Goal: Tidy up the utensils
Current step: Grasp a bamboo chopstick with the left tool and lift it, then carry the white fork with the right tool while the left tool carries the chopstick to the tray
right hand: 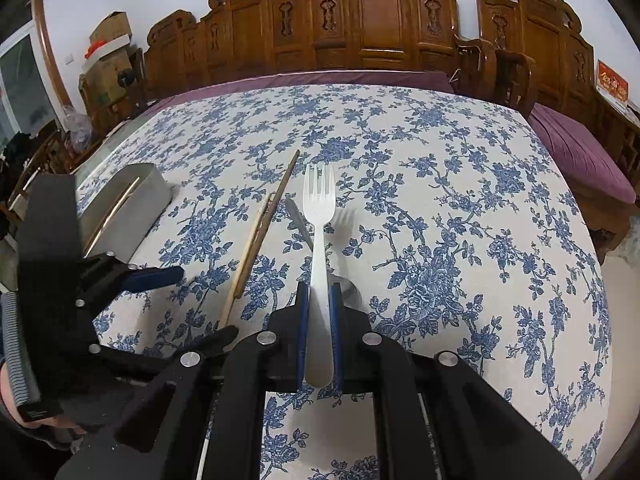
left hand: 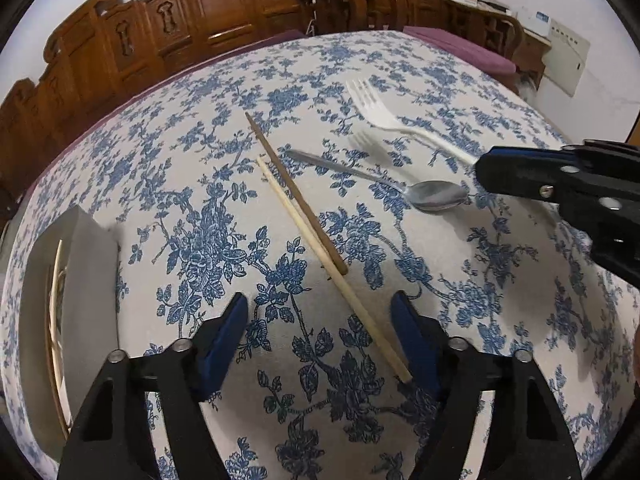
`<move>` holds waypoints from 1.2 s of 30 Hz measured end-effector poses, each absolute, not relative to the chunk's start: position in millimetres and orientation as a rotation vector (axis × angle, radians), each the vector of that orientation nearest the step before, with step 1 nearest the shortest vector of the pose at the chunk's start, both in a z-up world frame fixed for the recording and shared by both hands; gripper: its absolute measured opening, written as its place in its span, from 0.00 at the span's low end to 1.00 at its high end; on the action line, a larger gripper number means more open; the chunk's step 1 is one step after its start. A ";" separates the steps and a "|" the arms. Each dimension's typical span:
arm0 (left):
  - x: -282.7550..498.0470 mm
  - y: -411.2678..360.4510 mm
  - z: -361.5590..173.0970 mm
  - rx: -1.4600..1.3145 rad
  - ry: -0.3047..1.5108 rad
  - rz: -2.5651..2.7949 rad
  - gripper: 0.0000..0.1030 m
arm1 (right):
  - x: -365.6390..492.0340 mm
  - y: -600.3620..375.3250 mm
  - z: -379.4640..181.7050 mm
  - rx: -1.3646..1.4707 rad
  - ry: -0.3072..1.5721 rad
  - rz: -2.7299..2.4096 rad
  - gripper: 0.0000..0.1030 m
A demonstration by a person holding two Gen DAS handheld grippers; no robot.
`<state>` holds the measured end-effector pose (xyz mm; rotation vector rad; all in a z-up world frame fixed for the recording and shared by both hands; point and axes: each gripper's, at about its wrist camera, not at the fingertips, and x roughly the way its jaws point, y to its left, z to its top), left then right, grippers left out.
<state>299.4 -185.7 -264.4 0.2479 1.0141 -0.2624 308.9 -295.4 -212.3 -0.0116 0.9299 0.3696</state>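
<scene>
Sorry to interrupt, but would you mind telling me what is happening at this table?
A person is sorting utensils with two handheld grippers. The right gripper holds a white plastic fork above the floral tablecloth. The left gripper, open, straddles the pale chopstick. The brown chopstick and metal spoon lie beside it; a grey box waits.

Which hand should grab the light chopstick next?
Left. The left hand-held gripper is open, and the pale wooden chopstick lies between its blue pads on the flowery tablecloth. The right hand-held gripper is busy, shut on the white plastic fork.
</scene>
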 end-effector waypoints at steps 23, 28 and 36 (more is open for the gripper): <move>289.9 -130.2 -255.0 0.155 1.069 -0.185 0.04 | 303.1 -276.3 -207.4 -0.006 0.924 0.397 0.12; 283.2 -114.0 -238.8 0.137 1.032 -0.173 0.04 | 300.0 -268.2 -207.8 -0.010 0.924 0.406 0.12; 274.7 -93.5 -215.8 0.117 0.987 -0.170 0.04 | 298.2 -262.8 -211.7 -0.009 0.932 0.410 0.11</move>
